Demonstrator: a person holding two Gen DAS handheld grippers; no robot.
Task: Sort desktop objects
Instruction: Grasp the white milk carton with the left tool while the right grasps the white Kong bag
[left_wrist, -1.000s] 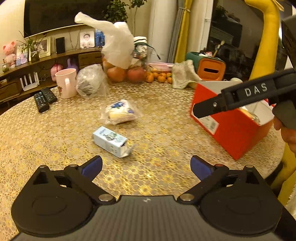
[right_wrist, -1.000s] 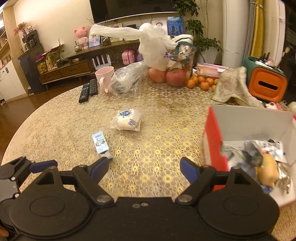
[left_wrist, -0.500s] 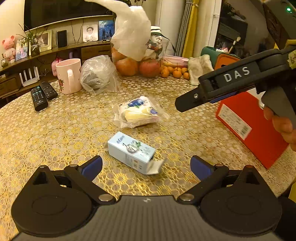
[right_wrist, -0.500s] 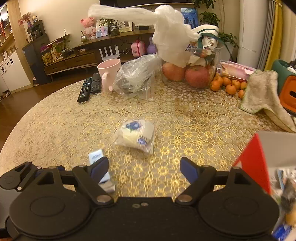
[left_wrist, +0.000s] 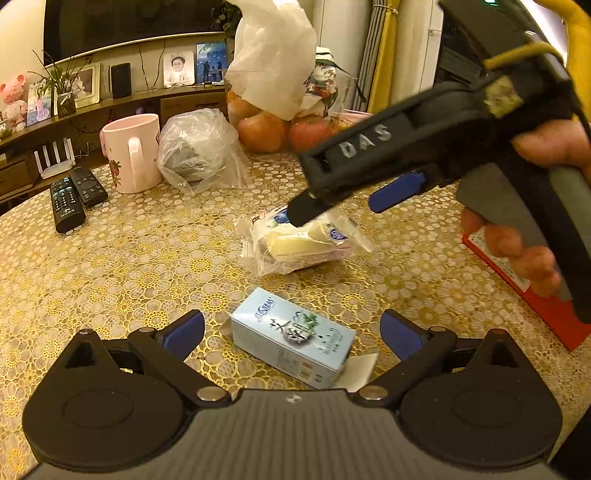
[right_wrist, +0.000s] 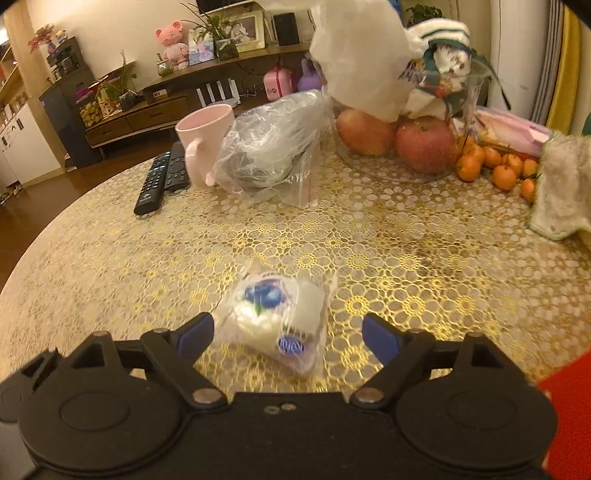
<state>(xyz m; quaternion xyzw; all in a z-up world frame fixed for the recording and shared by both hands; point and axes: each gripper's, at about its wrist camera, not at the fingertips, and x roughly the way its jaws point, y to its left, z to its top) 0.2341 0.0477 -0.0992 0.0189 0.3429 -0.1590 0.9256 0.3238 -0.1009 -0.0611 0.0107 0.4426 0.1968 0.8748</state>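
Both tools have closed in, left tool (left_wrist: 291, 330) spread around the blue carton (left_wrist: 291, 338), right tool (right_wrist: 288, 334) spread around the snack packet (right_wrist: 275, 319).

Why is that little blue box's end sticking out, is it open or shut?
Open. The little blue box lies flat on the table, and the white flap at its near end hangs loose and unfolded.

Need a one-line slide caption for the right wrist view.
Open right gripper straddles a plastic-wrapped snack packet on the gold-patterned table.
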